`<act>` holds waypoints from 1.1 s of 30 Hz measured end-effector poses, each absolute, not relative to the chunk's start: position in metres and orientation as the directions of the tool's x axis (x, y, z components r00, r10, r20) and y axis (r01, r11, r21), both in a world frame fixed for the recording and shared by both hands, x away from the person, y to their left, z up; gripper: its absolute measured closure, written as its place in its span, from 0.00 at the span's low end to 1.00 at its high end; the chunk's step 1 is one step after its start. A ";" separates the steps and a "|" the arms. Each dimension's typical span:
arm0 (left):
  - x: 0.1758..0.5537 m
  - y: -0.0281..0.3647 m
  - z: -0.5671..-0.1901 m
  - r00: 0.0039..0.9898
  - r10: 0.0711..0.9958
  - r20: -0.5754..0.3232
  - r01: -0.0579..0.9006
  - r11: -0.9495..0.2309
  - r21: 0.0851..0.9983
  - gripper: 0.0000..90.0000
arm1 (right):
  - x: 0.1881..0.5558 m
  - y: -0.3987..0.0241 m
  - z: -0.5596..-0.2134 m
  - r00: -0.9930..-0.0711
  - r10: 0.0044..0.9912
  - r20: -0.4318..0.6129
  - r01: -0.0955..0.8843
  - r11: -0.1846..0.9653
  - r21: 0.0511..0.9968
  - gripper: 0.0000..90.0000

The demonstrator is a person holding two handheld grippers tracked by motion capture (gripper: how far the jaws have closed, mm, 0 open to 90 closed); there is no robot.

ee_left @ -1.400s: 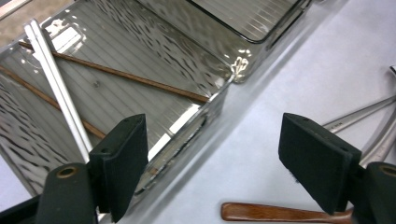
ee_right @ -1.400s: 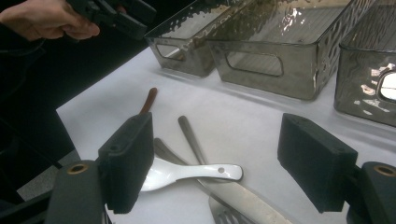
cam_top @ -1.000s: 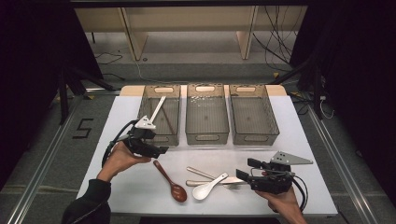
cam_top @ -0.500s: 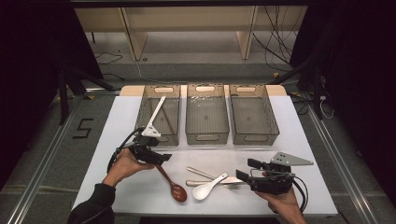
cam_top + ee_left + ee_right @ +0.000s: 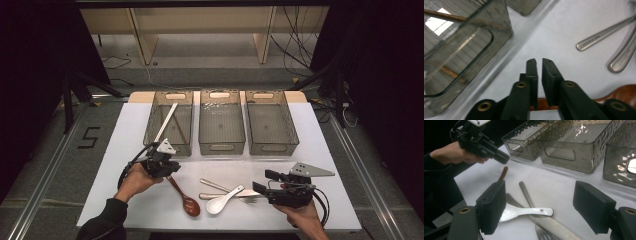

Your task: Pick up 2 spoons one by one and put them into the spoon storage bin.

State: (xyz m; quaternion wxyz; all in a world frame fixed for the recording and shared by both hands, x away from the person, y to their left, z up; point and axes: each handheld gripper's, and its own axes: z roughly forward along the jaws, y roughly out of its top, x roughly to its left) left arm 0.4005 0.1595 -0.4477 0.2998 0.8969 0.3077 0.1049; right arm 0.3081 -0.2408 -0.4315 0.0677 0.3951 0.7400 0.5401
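- My left gripper has just been closing its jaws, and they now pinch the handle end of the wooden spoon; in the left gripper view the brown handle crosses between the nearly meeting jaws.
- The spoon lies on the white table, bowl toward 5 o'clock from that gripper, at the near middle of the table.
- My right gripper hangs with jaws wide apart and nothing between them, at the 3 o'clock side of the cutlery pile.
- Just beside the spoon at 3 o'clock: a white ceramic spoon, two steel handles and a fork.
- Three clear bins stand at 12 o'clock; the left bin has a long pale stick leaning in it.
- Floor marking "5" at 9 o'clock.
- The left gripper view shows stamped lettering on a steel handle, too blurred to read; the high view doesn't resolve it.
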 end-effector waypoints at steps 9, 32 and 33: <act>0.399 0.156 -0.464 0.811 0.585 -0.014 0.490 -0.666 0.563 0.99 | 0.307 -0.238 -0.430 -0.679 0.660 0.321 0.509 0.109 0.854 0.30; 0.379 0.163 -0.468 0.823 0.566 0.036 0.509 -0.765 0.396 0.99 | 0.305 -0.236 -0.428 -0.682 0.660 0.314 0.504 0.115 0.856 0.30; 0.378 0.165 -0.468 0.823 0.567 0.032 0.512 -0.764 0.392 0.99 | 0.305 -0.236 -0.427 -0.683 0.660 0.313 0.503 0.115 0.856 0.30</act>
